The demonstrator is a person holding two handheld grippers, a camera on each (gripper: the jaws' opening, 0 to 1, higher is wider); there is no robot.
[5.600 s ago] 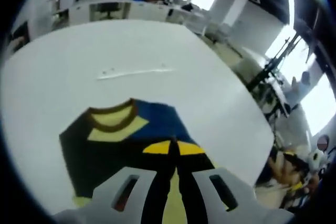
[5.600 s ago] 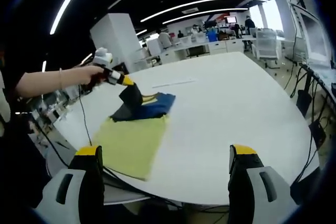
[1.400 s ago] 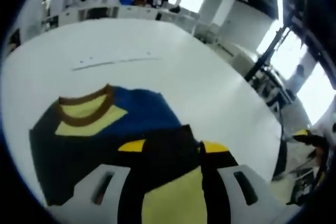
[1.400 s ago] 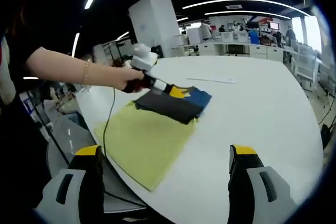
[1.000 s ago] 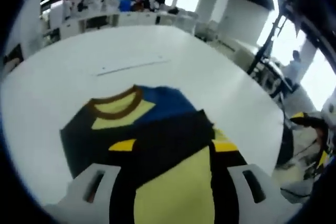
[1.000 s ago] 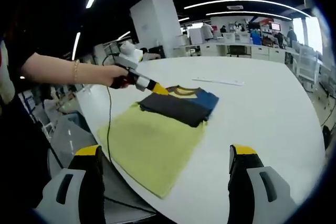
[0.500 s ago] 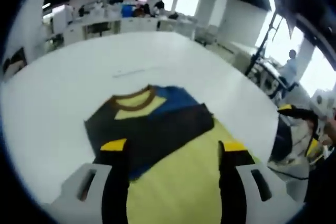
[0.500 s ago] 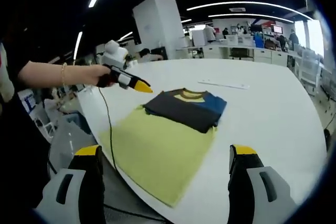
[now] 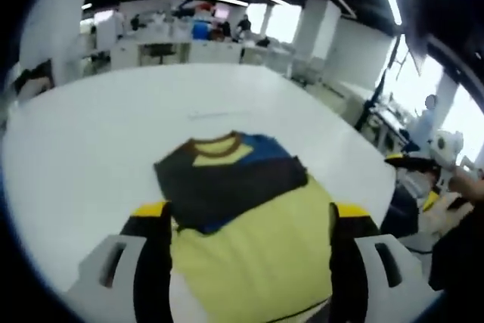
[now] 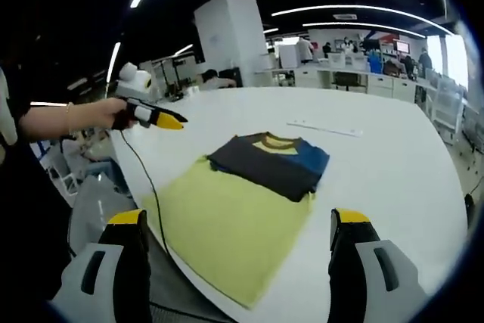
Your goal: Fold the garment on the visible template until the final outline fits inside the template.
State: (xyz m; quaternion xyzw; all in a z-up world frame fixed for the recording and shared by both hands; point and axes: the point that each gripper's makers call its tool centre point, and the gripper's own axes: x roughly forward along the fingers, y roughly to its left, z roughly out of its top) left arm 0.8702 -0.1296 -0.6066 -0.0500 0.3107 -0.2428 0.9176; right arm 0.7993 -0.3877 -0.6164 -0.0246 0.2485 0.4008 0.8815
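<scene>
The garment point(image 9: 227, 179), dark with a blue side and a yellow collar, lies folded flat on the far end of the yellow template point(image 9: 257, 262) on the white table point(image 9: 76, 156). My left gripper point(image 9: 248, 209) is open and hangs above the template's near part, touching nothing. My right gripper point(image 9: 413, 179) shows at the right, off the table edge. In the right gripper view the garment point(image 10: 268, 160) lies on the template point(image 10: 227, 225). A hand holds the left gripper point(image 10: 175, 120) in the air left of the garment. The right gripper point(image 10: 238, 217) is open, short of the table.
A thin white strip point(image 9: 212, 115) lies on the table beyond the garment, and it shows as the strip point(image 10: 329, 128) in the right gripper view. A cable point(image 10: 151, 187) hangs from the left gripper over the table edge. Desks, chairs and people fill the room behind.
The left gripper laid the lifted dark fold down over the garment, opened and drew back off it into the air. The right gripper stayed open.
</scene>
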